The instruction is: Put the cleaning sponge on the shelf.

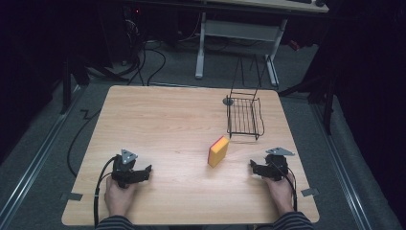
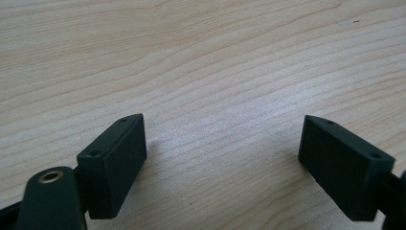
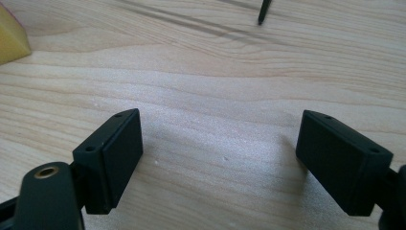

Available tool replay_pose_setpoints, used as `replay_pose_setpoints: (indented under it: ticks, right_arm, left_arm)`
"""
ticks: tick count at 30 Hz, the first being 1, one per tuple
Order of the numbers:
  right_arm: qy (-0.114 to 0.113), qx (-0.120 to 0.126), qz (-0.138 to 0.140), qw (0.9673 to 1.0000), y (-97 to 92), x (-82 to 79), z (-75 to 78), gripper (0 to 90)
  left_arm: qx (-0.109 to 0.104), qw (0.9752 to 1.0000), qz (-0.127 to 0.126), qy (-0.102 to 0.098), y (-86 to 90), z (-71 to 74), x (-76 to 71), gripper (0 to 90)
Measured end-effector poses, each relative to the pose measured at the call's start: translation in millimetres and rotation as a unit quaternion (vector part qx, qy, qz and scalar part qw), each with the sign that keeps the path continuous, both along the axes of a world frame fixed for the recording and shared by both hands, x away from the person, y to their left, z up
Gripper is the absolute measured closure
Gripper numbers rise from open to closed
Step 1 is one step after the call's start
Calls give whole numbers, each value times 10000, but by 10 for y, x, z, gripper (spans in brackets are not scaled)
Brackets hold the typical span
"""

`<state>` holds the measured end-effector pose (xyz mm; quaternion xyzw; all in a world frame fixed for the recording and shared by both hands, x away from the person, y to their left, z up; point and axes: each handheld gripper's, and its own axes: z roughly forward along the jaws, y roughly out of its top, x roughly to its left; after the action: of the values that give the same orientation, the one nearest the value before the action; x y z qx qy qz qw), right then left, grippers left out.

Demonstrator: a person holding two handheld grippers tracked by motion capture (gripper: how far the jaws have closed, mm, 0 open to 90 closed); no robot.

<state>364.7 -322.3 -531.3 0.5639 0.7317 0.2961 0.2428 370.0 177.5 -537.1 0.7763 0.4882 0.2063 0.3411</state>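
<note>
While the jaws stand wide apart with only bare wood between them, right gripper (image 1: pixel 255 167) at rest on the near right of the table (image 1: pixel 163 120), holding nothing, black pads parted in the right gripper view above plain grain. Same story at the left gripper (image 1: pixel 143 172): jaws spread, nothing clasped, parked on the near left, a hand behind each tool and striped sleeves at the near edge. Outward from the right gripper, toward the middle: a yellow sponge (image 1: pixel 218 151) with a red-pink top face, lying free on the wood, well apart from both tools but nearer the right one, its yellow corner (image 3: pixel 10 36) peeking in at the top left of the right gripper view. Farther off, at the far right of the table: a black wire basket (image 1: pixel 244 117), with nothing visible inside it, its rim just beyond the sponge, one wire foot visible at the top of the right gripper view. By the look of things, opening step only, no reach yet begun, sponge not yet touched. Next move, as a guess: right gripper forward and inward to the sponge, jaws kept wide enough to straddle its narrow sides, a gentle squeeze on the soft foam, then a lift clear of the basket rim before lowering inside
</note>
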Motion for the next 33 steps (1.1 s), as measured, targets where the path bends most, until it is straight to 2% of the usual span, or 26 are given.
replay_pose_setpoints:
  ticks: [13,21,33]
  right_arm:
    - [52,44,54,10000,-27,-5,11,171]
    - [117,185,40,9998,-59,-17,29,177]
    - [-72,556,45,9984,-110,-66,114,196]
  left_arm:
    - [0,10000,1,0,0,0,0,173]
    - [0,10000,0,0,0,0,0,173]
    - [1,10000,-1,1,0,0,0,173]
